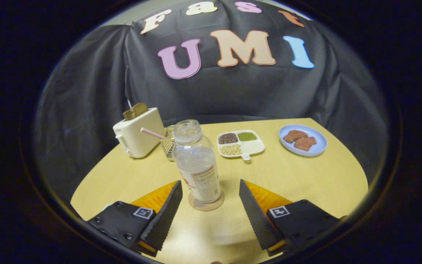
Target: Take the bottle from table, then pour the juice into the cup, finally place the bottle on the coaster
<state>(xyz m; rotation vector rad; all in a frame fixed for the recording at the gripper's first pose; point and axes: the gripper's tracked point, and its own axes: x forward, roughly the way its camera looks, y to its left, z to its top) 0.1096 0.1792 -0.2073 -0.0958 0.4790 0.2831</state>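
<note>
Toaster (137, 132) at far left of counter (306, 176), slices in its slots; just right of it a glass cup (168, 143) with a striped straw. Bottle (197, 165) next, upright, uncapped, long axis vertical, standing on the round coaster (206, 205). It sits just ahead of the gripper (210, 192), centred on the gap; fingers spread wide, touching nothing. Judged: task near done, retreat straight back. Bottle label has print, too small to read. Further right, a divided dish of beans (241, 143), then a blue plate (303, 140).
</note>
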